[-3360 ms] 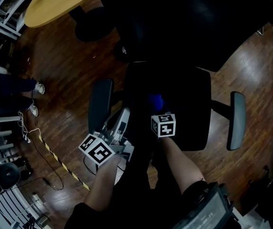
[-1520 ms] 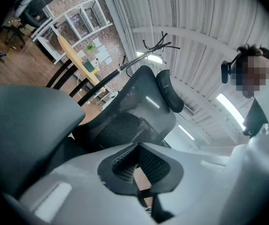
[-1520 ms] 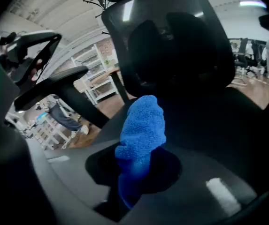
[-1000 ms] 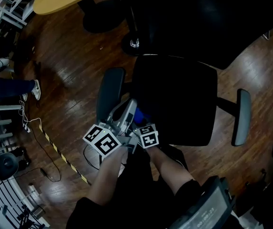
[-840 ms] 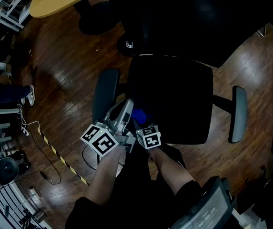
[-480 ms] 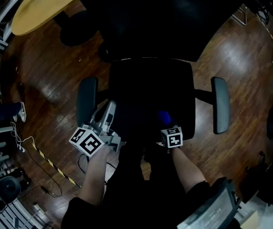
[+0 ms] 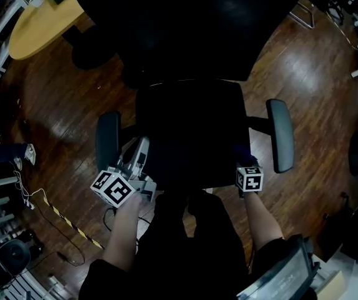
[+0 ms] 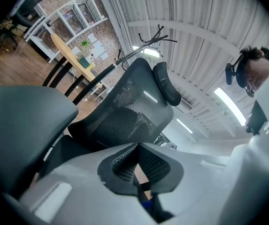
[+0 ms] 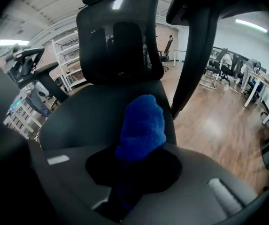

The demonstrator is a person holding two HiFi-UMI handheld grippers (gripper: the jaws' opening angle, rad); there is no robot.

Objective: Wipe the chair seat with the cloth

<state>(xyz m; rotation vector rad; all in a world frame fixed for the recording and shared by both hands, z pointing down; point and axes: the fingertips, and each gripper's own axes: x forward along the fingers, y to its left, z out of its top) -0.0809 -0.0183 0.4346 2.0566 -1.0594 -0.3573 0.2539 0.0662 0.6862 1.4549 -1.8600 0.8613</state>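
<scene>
The black seat fills the middle. The left gripper, jaws together and empty, hangs beside the left armrest. The right gripper clamps the blue cloth at the seat's front right corner.

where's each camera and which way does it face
Head view: on the head, looking down at the chair seat; forearms, left gripper, right gripper show.
Left gripper view: looks up at the backrest; own shut jaws.
Right gripper view: looks across the chair seat; jaws clamp the cloth.
Both gripper views share the backrest.
</scene>
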